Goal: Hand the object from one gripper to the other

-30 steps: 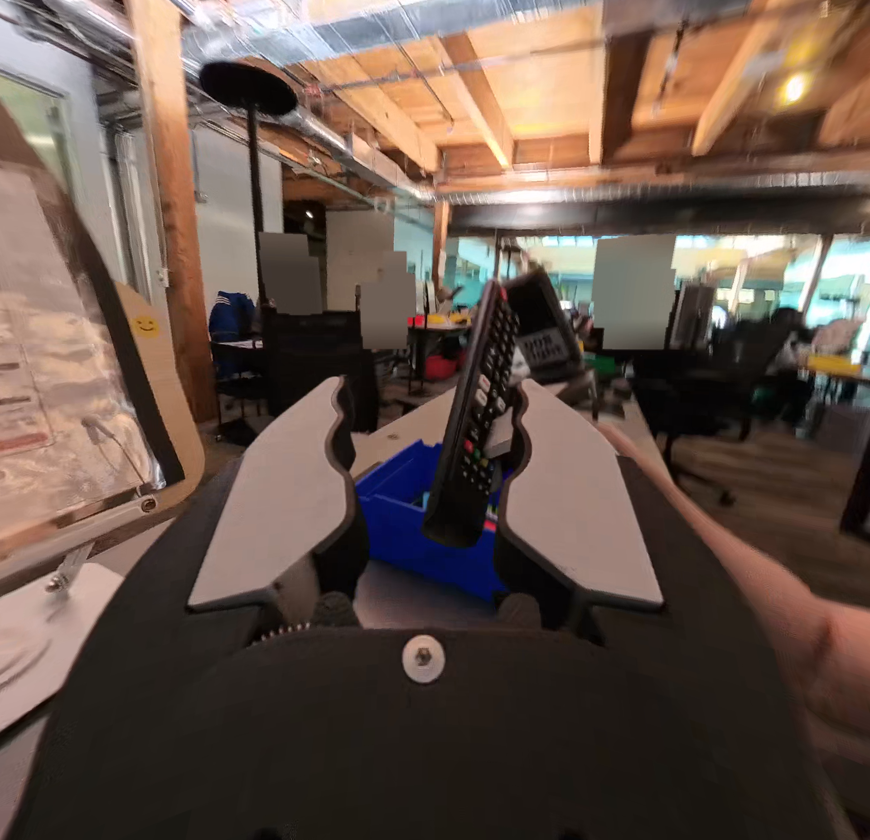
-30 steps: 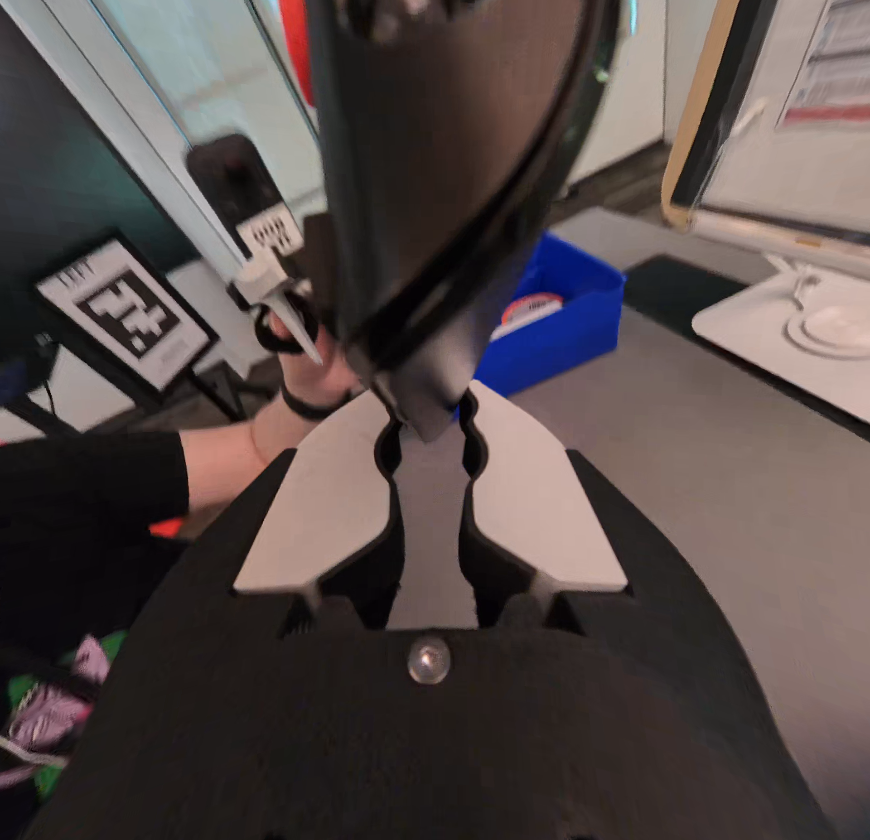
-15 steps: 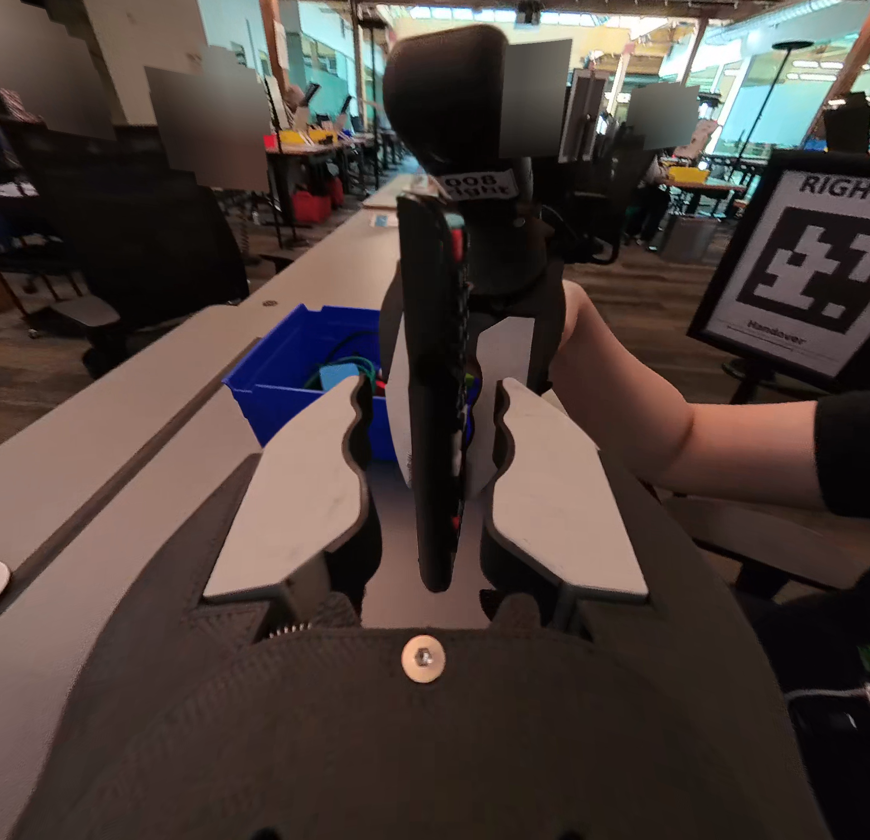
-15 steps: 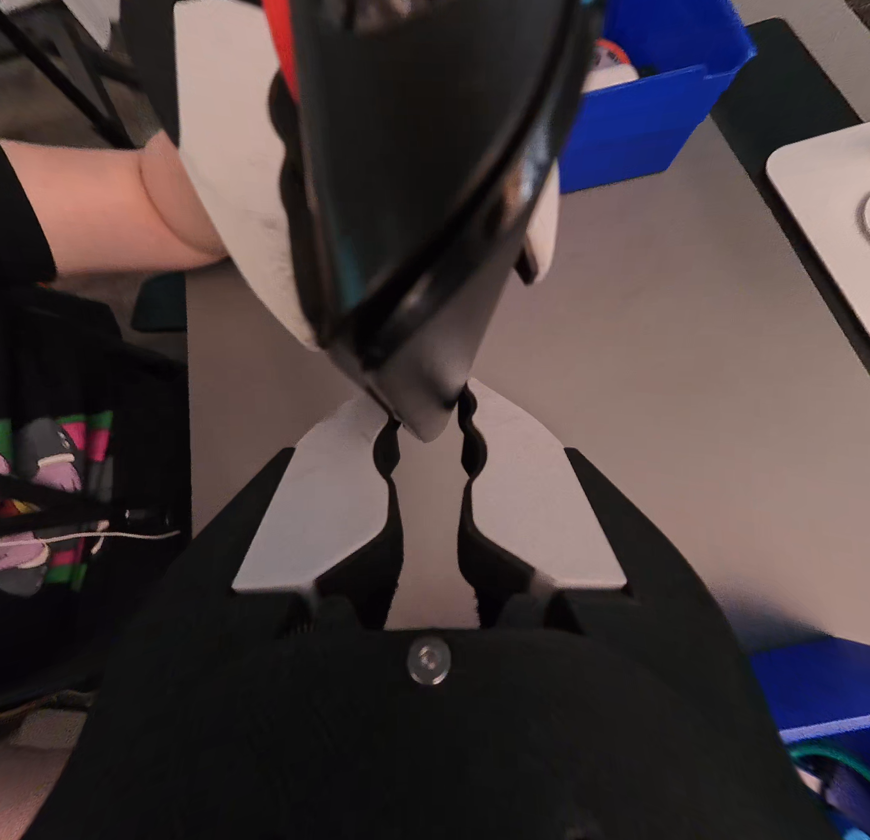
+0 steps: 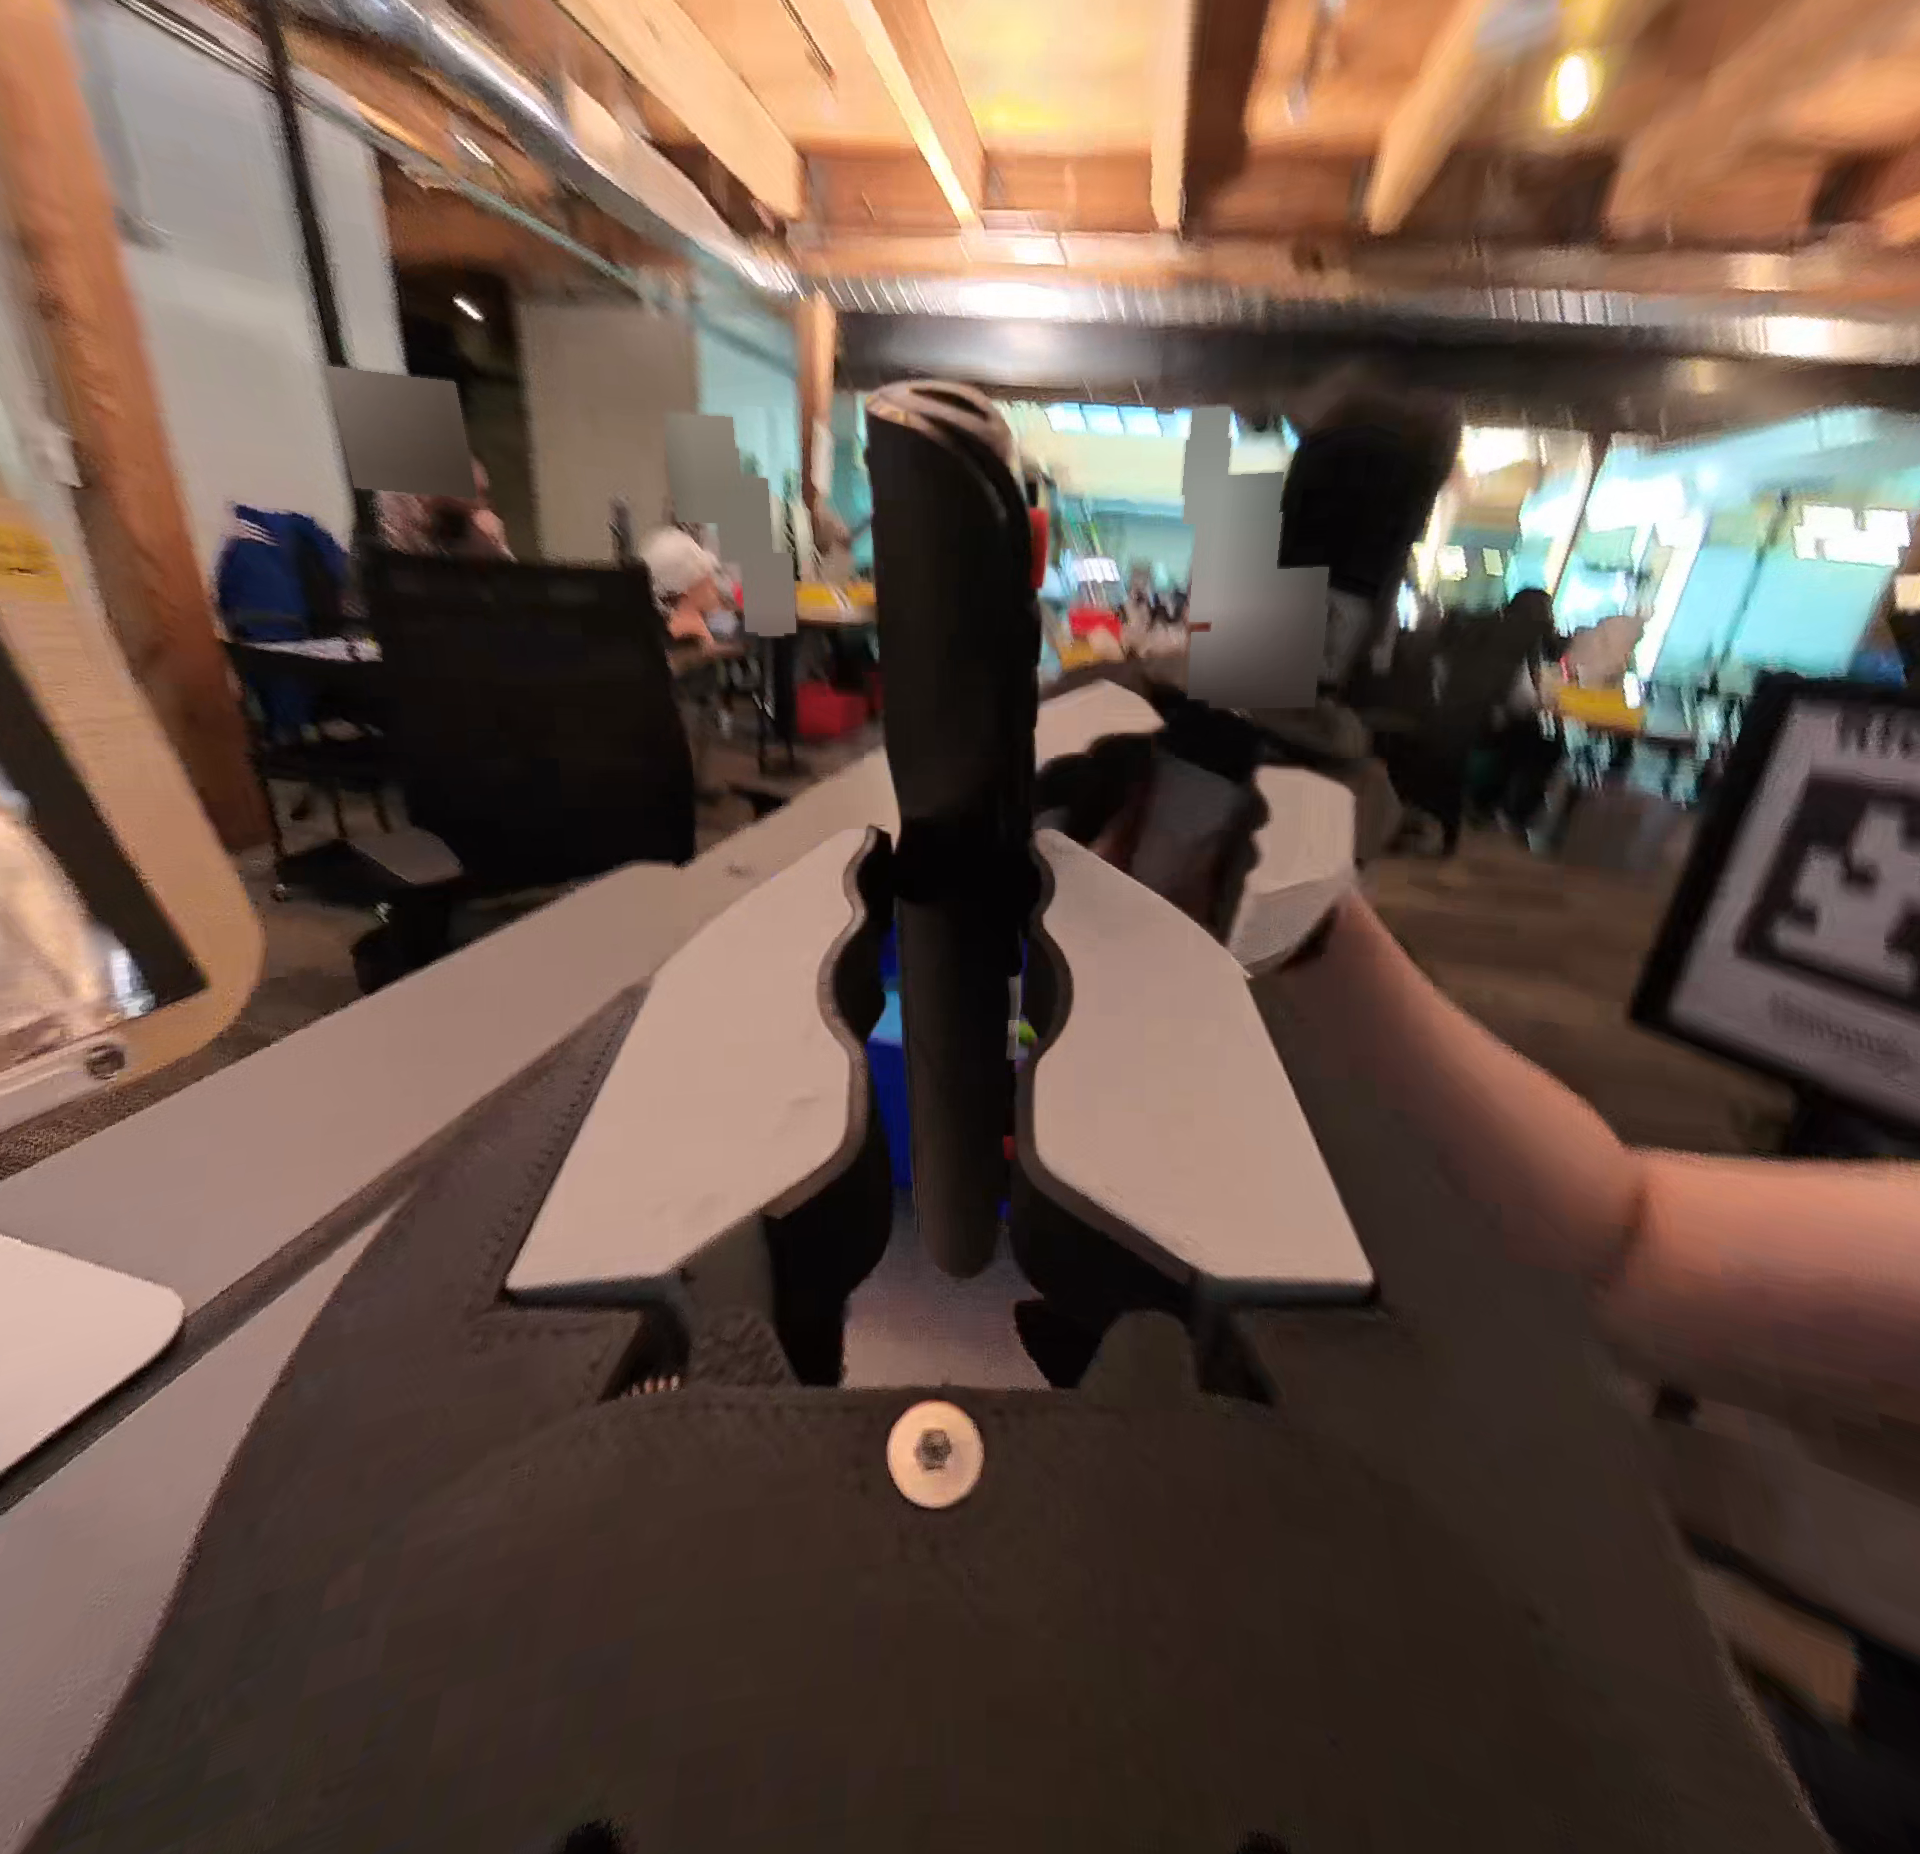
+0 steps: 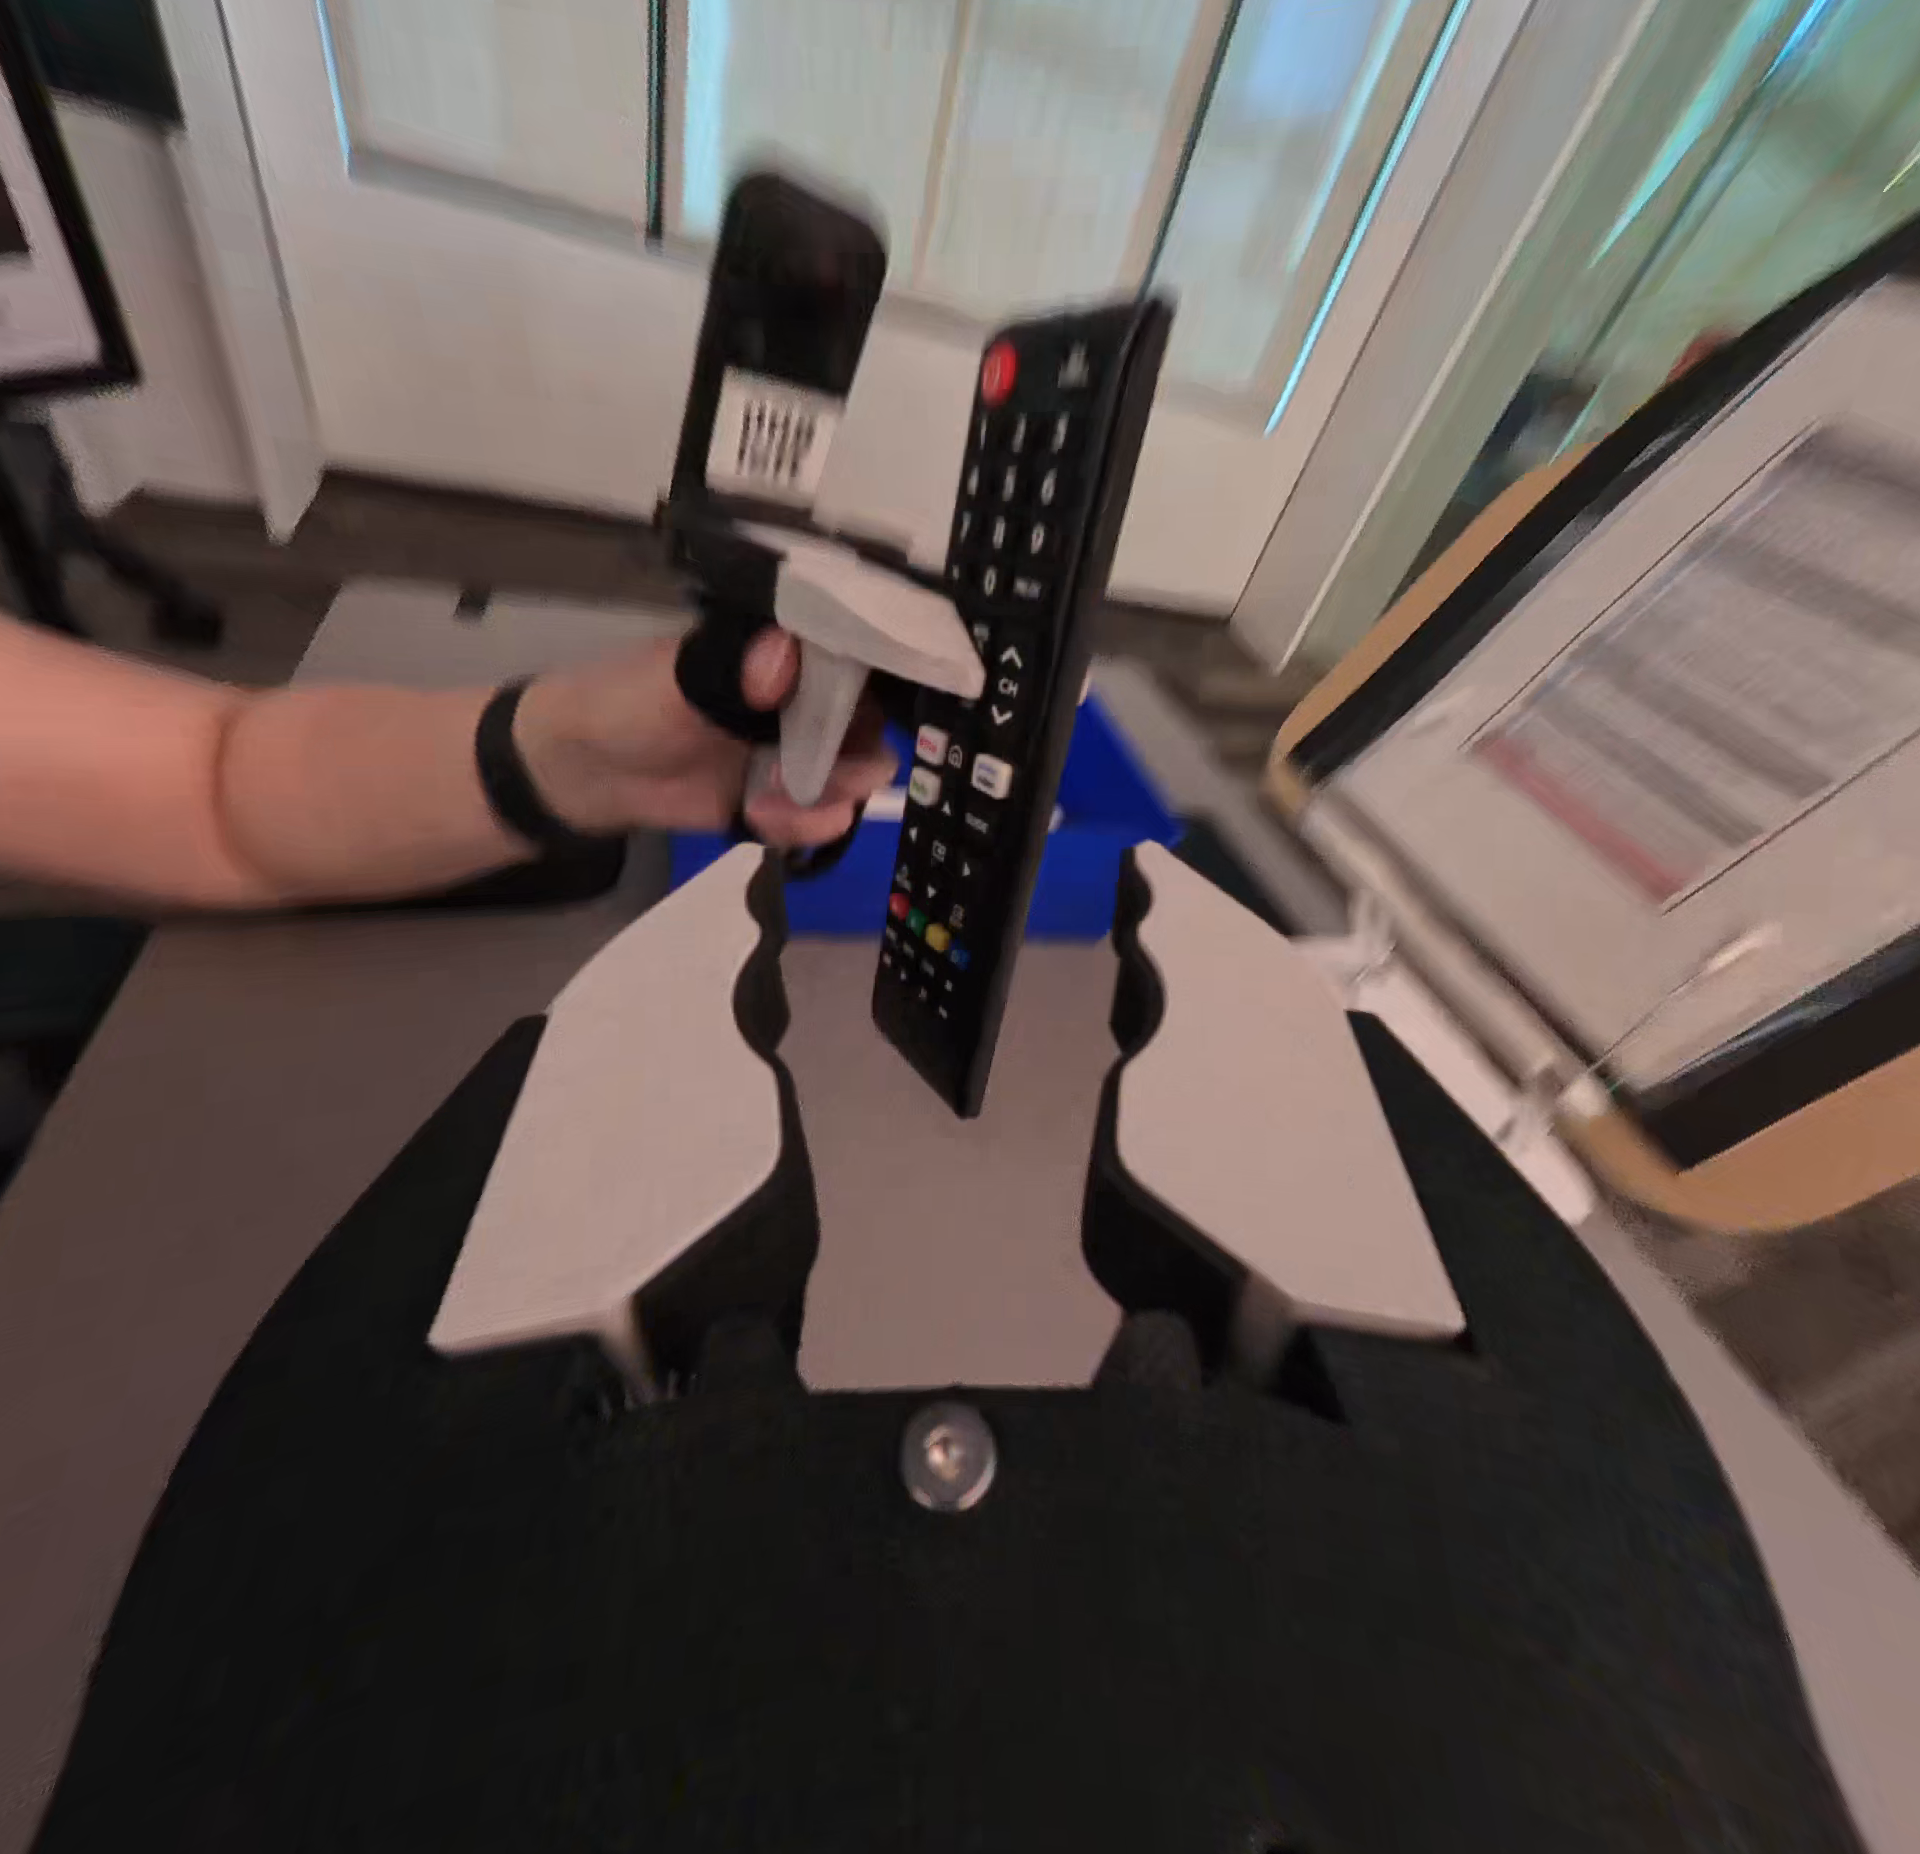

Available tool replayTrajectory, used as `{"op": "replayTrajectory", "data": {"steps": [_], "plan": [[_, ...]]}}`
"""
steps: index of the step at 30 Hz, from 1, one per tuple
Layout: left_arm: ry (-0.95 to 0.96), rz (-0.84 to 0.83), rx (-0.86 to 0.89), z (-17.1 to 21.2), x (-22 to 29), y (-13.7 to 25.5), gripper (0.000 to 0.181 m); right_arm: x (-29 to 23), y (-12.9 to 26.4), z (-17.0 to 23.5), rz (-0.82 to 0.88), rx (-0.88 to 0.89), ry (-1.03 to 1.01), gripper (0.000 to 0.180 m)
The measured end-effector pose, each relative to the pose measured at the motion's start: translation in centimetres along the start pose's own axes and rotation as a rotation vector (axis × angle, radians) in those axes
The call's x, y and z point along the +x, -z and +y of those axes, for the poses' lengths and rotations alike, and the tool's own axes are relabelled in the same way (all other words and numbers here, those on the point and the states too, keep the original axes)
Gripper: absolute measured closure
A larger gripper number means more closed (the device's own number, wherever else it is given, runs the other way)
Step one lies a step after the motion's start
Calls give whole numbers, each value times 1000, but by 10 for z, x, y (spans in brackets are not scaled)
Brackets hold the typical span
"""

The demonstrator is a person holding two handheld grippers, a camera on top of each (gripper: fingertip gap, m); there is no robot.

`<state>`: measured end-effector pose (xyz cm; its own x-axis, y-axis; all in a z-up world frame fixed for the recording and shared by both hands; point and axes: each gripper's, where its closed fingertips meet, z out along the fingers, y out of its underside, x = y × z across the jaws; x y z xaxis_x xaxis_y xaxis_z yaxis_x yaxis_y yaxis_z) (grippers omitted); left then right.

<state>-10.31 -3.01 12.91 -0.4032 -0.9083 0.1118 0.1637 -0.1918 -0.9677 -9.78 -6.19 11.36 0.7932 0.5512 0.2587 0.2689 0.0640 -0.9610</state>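
Pinching the black TV remote (image 5: 961,869) between its fingertips, the left gripper (image 5: 956,874) holds it upright. The right gripper (image 6: 945,931) stands spread, the remote's lower end just ahead, untouched. Transfer appears complete; withdrawal remains. Its face carries numbered and coloured buttons.

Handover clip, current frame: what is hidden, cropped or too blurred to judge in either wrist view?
- Left wrist view: the remote shows only its back edge; its buttons face away.
- Left wrist view: the blue bin is mostly hidden behind the left gripper.
- Right wrist view: the left gripper's far finger sits behind the remote.
- Right wrist view: the framed sheet is motion-blurred and cropped.
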Motion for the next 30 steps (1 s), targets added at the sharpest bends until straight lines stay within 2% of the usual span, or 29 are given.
{"op": "replayTrajectory", "data": {"steps": [5,8,10,13,16,18,22,30], "plan": [[300,-54,320,-37,-37,33,159,14,29,-52,217,405,151,110],[522,-51,468,-41,-58,50,158,14,33,-62,348,486,266,110],[621,-38,518,-39,-67,54,159,2,20,-57,386,465,395,109],[701,-13,514,-31,-70,51,158,-6,-10,-37,450,335,546,107],[718,-18,494,-23,-67,44,159,-11,-40,-11,449,194,592,107],[727,-16,485,-19,-62,38,159,-4,-50,2,513,102,617,107],[771,18,473,-13,-52,29,159,8,-47,8,622,61,623,122],[819,68,464,-9,-43,21,159,14,-39,5,627,46,571,127]]}}
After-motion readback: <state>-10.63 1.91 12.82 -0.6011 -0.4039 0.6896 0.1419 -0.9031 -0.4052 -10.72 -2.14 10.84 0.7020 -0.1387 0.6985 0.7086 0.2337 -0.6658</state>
